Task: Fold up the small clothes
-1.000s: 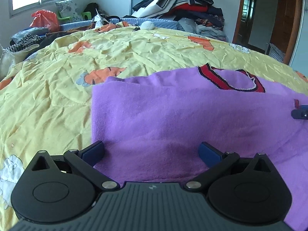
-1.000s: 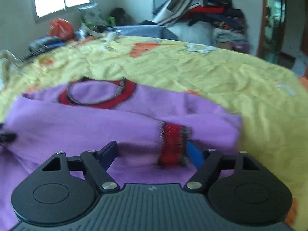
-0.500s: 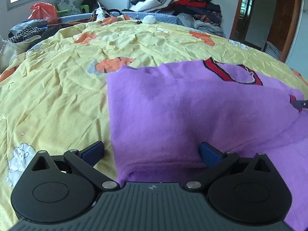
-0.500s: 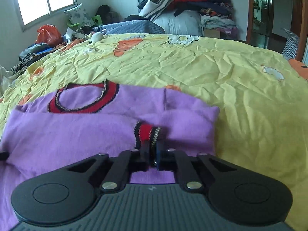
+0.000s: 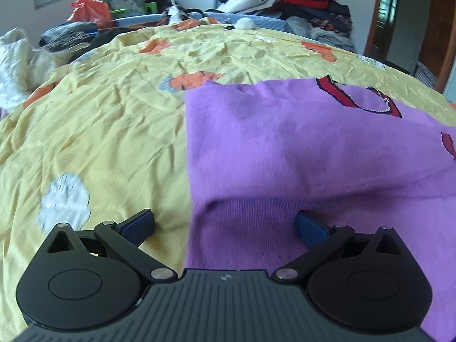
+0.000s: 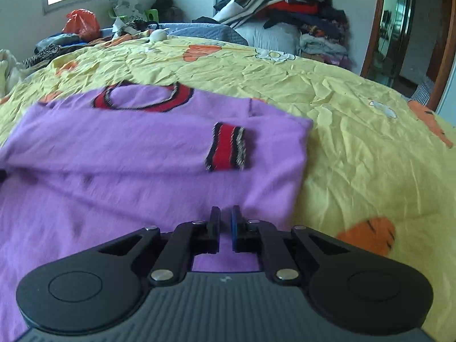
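A purple sweater point(image 5: 285, 142) with a red and black collar point(image 5: 356, 97) lies on the yellow bedspread point(image 5: 99, 114). My left gripper point(image 5: 223, 222) is open, low over the hem. The sweater's left edge runs between its fingers, one on the bedspread side and one over the knit. In the right wrist view the sweater point(image 6: 128, 156) has a sleeve folded across its body, and the red striped cuff point(image 6: 228, 149) lies flat on it. My right gripper point(image 6: 225, 219) is shut with nothing between its pads, a little short of the cuff.
A tall pile of clothes point(image 6: 285, 2) sits at the far end of the bed, with an orange bag point(image 6: 81, 22) and loose garments at the far left. A wooden door frame point(image 6: 373, 28) stands at the right. Wrinkled bedspread point(image 6: 356, 142) stretches right of the sweater.
The right gripper shut on the red cuff, then drew back; the cuff now lies on the sweater, apart from it. The left gripper slid left, to the sweater's left edge.
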The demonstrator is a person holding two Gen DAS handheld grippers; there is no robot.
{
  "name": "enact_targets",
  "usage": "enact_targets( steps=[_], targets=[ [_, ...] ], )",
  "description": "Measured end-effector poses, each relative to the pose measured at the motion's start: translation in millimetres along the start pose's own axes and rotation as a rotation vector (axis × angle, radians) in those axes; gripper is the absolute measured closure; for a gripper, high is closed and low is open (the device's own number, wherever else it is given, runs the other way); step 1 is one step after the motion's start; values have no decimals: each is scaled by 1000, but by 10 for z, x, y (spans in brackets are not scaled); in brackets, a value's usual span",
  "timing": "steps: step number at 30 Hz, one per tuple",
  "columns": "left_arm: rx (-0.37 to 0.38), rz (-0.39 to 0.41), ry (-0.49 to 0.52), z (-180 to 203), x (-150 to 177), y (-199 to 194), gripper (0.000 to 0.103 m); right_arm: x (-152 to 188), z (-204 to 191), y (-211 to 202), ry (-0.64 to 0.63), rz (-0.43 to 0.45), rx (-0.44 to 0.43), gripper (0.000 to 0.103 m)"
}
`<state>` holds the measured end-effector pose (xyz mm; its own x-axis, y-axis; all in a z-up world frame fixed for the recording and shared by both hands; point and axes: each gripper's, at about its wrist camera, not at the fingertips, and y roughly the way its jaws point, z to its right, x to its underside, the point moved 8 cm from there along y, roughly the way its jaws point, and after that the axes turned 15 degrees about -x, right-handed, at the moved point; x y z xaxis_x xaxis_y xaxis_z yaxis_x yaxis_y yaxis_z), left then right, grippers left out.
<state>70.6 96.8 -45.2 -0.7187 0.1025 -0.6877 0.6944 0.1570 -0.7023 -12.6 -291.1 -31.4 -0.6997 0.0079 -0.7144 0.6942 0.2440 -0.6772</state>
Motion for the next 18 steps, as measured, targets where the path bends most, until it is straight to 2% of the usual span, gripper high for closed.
enact_targets(
  steps=[2,3,4,5,6,7,18],
  targets=[
    [-14,-5,-17,-20,68,-69,0,71,-68,-84,8,8,14,95],
    [-19,-7,-27,-24,109,-108,0,121,-113,-107,18,-2,7,85],
    [-24,-6,-31,-23,145,-140,0,175,-159,-120,23,-11,-8,70],
    [-33,-6,-38,-22,179,-172,0,224,-217,-147,18,-3,-15,61],
    [-40,-9,-50,-19,213,-208,0,265,-267,-167,12,4,-16,36],
    [-42,-11,-54,-9,237,-237,0,320,-323,-177,9,6,-16,22],
    [-35,10,-45,33,561,-550,0,751,-687,-470,1,35,1,19]
  ],
)
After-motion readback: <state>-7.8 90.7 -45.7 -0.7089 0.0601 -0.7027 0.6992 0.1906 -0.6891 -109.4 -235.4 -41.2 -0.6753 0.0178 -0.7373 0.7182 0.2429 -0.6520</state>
